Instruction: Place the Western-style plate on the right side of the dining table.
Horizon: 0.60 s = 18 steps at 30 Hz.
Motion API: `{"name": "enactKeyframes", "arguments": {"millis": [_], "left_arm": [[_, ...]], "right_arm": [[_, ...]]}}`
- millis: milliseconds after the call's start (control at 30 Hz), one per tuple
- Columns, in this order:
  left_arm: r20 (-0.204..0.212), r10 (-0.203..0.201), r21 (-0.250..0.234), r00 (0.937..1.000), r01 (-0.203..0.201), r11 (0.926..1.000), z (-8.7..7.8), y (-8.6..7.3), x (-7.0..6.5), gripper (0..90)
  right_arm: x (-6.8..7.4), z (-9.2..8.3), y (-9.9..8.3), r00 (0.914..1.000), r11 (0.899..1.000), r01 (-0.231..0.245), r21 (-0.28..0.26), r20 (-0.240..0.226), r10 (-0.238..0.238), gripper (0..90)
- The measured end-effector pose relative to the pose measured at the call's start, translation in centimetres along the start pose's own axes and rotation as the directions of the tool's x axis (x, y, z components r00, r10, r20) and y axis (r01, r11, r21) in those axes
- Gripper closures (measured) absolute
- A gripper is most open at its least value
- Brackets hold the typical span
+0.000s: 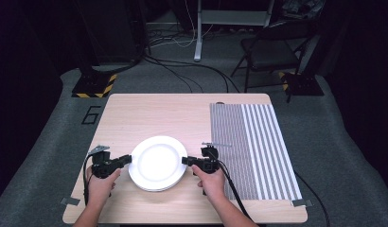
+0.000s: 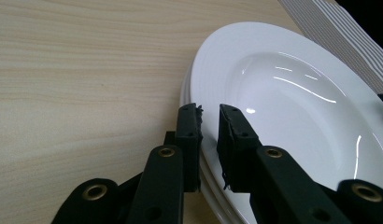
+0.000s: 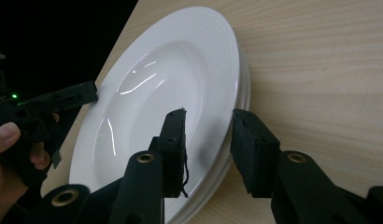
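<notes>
1. Where the high view looks down on the wooden table (image 1: pixel 149 113), a stack of white plates (image 1: pixel 157 162) lies between the two grippers, toward the near edge.
2. Left gripper (image 2: pixel 209 126): its jaws stand a narrow gap apart, astride the rim of the top plate (image 2: pixel 292 93); whether the pads press the rim cannot be told.
3. Right gripper (image 3: pixel 208 140): its jaws are spread wider, one over the top plate's face and one outside the stack's edge, not clamped.
4. Across the stack from the right gripper, the left one and the hand (image 3: pixel 7 154) holding it meet the opposite rim.
5. Beyond the right gripper, away from the plates, a striped mat (image 1: pixel 253 146) covers the table.
</notes>
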<state>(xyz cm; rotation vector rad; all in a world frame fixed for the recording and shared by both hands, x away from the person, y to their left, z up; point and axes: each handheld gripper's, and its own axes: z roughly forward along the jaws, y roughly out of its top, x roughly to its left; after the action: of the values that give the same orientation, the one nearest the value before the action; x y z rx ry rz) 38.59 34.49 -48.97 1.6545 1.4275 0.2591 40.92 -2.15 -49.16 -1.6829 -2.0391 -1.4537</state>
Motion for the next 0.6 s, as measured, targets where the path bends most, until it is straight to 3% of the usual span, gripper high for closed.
{"name": "enactKeyframes", "arguments": {"millis": [167, 300, 467, 600], "left_arm": [[0.004, -0.004, 0.0, 1.0, 0.004, 1.0, 0.02, 0.04, 0.08, 79.1], [0.014, -0.004, 0.001, 0.9999, 0.004, 1.0, 0.11, 0.04, 0.0, 79.8], [0.003, 0.011, 0.005, 0.9999, -0.011, 0.9999, 0.37, 0.09, -0.39, 80.9], [0.032, 0.006, 0.014, 0.9995, -0.007, 0.9999, 0.61, -0.03, -0.48, 80.9]], "right_arm": [[-0.86, 0.18, -0.08, 0.9959, 0.997, -0.076, -0.006, -0.05, 0.075, 67.1], [-1.05, 0.22, -0.04, 0.9839, 0.988, -0.15, 0.02, -0.095, 0.152, 69.5], [-0.95, -0.05, -0.01, 0.9853, 0.989, -0.149, 0.003, -0.084, 0.149, 70.0], [-1.13, -0.55, 0.3, 0.9826, 0.987, -0.162, 0.0, -0.092, 0.161, 71.1]]}}
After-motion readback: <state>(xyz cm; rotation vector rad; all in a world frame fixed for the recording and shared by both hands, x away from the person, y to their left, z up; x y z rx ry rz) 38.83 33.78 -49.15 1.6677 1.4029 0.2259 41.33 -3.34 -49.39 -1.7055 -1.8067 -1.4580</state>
